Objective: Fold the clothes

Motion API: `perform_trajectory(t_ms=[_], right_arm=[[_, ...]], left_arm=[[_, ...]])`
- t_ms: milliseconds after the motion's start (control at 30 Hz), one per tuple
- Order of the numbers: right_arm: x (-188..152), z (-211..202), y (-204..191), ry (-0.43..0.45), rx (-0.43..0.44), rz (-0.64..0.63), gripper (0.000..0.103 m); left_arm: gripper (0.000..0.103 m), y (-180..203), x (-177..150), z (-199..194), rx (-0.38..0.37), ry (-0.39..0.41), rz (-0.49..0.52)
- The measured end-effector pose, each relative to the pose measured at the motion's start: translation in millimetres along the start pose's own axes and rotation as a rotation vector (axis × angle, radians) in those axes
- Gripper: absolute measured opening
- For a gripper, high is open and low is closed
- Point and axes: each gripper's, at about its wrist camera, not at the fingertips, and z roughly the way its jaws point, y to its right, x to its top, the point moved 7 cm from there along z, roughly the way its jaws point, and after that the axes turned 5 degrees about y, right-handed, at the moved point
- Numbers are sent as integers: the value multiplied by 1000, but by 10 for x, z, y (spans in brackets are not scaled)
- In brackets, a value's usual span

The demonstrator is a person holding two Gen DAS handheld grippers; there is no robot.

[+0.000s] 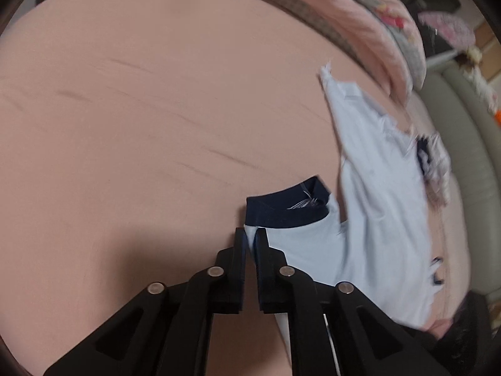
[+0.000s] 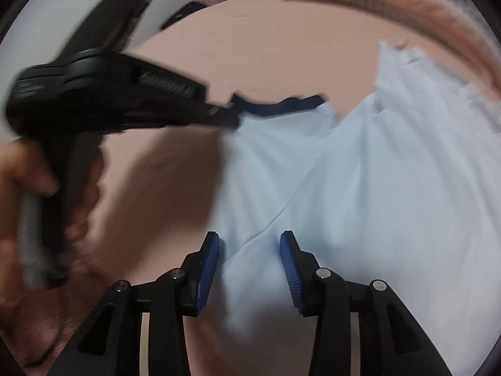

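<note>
Home bedroom, pink bed sheet, rumpled pink quilt, padded bed frame

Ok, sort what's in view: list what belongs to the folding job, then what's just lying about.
Job in hand:
- light blue shirt with navy collar
- left tool, shut on the shirt beside the collar
- right tool, open over the shirt
- pink bed sheet, the folding surface

Lying about:
- pink quilt along the far edge
- patterned dark-and-white cloth, blurred
</note>
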Motion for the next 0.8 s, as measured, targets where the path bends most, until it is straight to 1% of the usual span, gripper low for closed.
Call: perform_trajectory(t_ms=[33,67,100,133,167,200,267,300,333,367,400,433,467,500,567,633,667,733,800], right_arm=[[-42,-87,62,16,3,34,41],[-84,-174,124,33,7,67,41],[-134,-274,218,53,-3,105,41],[-197,-390,343,76,-23,145,41],[-264,-509,464,97,-40,182,41],[-339,-639,587,118,-58,219,41],[-503,-921,850,159,-110,289,41],[-581,-1060,1000,175,-155,317,41],[-662,-1181,1144,185,-205,338,41],[-747,-1283,1282,187,-261,350,41],[-837,-1379,1430,189,-313,363,41],[-906,-1450,1573,188,-348,379,41],[-990,-1529,1717,186,-369,408,41],[-1096,-1634,1856,188,-374,455,41],[-1278,-1820,2052,196,-353,580,41],[-1503,-1887,2104,193,-294,696,41],[-1591,-1888,2100,189,-270,726,41],[-1734,-1838,2059,180,-239,735,41],[-1850,-1789,2012,176,-217,737,41]], left_arm=[[15,-22,-5,-48,-8,12,-12],[27,-43,-10,-97,-16,23,-24],[46,-59,-25,-136,-35,30,-41],[55,-65,-56,-165,-71,29,-65],[58,-61,-103,-186,-104,21,-90],[58,-50,-158,-201,-133,7,-112],[58,-5,-366,-201,-183,-52,-140],[58,36,-499,-191,-181,-87,-136],[58,91,-644,-178,-158,-122,-119],[57,142,-750,-187,-136,-135,-97],[57,199,-823,-215,-118,-129,-74],[57,260,-894,-242,-105,-128,-69],[57,299,-951,-255,-101,-131,-86],[56,310,-1010,-274,-106,-130,-121],[56,308,-1152,-340,-122,-127,-210],[56,315,-1269,-385,-117,-108,-253],[56,325,-1304,-398,-119,-98,-262],[56,376,-1342,-382,-138,-98,-266],[56,453,-1346,-328,-183,-105,-276]])
